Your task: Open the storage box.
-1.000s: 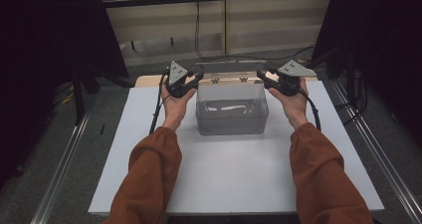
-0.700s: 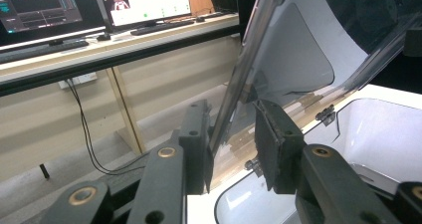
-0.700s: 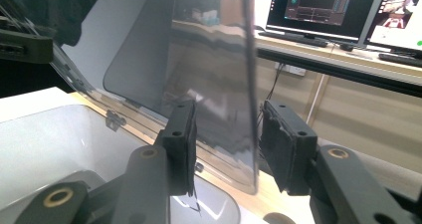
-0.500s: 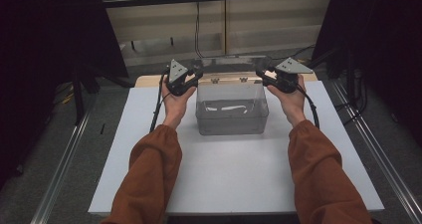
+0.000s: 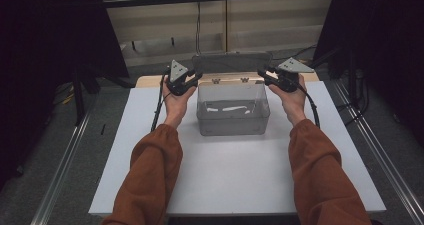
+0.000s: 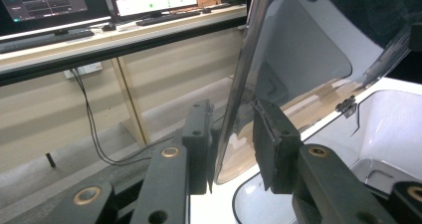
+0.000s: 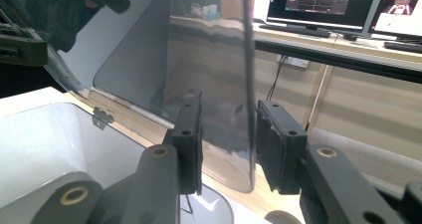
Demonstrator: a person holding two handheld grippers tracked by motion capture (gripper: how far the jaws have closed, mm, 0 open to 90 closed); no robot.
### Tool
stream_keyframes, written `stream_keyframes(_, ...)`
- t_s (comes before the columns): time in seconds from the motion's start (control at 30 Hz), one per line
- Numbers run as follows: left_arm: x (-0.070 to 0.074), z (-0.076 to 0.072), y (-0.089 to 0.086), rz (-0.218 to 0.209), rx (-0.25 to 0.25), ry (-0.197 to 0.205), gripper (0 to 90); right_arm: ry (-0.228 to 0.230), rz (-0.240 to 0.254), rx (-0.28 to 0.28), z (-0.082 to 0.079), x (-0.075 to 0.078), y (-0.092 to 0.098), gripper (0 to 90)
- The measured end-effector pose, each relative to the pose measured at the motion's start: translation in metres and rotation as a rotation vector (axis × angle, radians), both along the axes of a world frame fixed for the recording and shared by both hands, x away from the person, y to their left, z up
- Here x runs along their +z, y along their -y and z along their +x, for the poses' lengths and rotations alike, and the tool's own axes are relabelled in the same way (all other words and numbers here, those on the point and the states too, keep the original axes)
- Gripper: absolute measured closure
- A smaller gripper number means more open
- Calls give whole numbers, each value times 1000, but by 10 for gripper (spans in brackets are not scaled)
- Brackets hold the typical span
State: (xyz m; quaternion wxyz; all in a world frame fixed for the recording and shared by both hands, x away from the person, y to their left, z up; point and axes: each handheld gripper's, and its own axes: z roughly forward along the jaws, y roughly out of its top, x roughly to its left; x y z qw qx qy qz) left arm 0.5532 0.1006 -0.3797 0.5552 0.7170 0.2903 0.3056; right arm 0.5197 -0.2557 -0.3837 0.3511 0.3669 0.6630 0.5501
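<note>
Since the earlier frame, both hands have swung the lid (image 5: 231, 63) from flat to upright.

From above I see a clear box (image 5: 233, 116) at table centre, left gripper (image 5: 192, 80) at its ten o'clock, right gripper (image 5: 265, 77) at two.

Left gripper view: glossy edge (image 6: 234, 104), jaws narrow around it, grip seemingly loose.

Right gripper view: jaws have been closing, both pads apart from the pane (image 7: 219, 84).

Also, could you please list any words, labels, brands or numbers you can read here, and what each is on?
None can be read.
Monitors behind the desk in the left gripper view: screen content too small and blurred.
Monitors in the right gripper view: likewise blurred.
Clear box and its lid: no label visible.
</note>
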Motion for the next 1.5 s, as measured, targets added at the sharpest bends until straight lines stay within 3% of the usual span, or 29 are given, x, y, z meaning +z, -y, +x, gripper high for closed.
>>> stream_keyframes(0.23, -1, 4, 2, -1, 1, -8, 695, 10, -16, 3, 5, 6, -5, 622)
stream_keyframes(0.43, 0, 8, 3, 8, 0, -16, 697, -3, -15, -12, 9, 1, -3, 630)
stream_keyframes(0.6, -2, 11, 5, -13, 10, -22, 716, -13, 4, -8, 11, -2, -1, 664)
stream_keyframes(0.93, -6, 15, 6, -17, 23, -33, 728, -16, 11, -14, 17, -3, -1, 617)
stream_keyframes(0.97, -7, 16, 6, -3, 21, -32, 728, -16, 11, -14, 17, -3, -1, 617)
stream_keyframes(1.5, -11, 23, 7, -23, 33, -40, 745, -55, 4, -13, 29, -15, -2, 629)
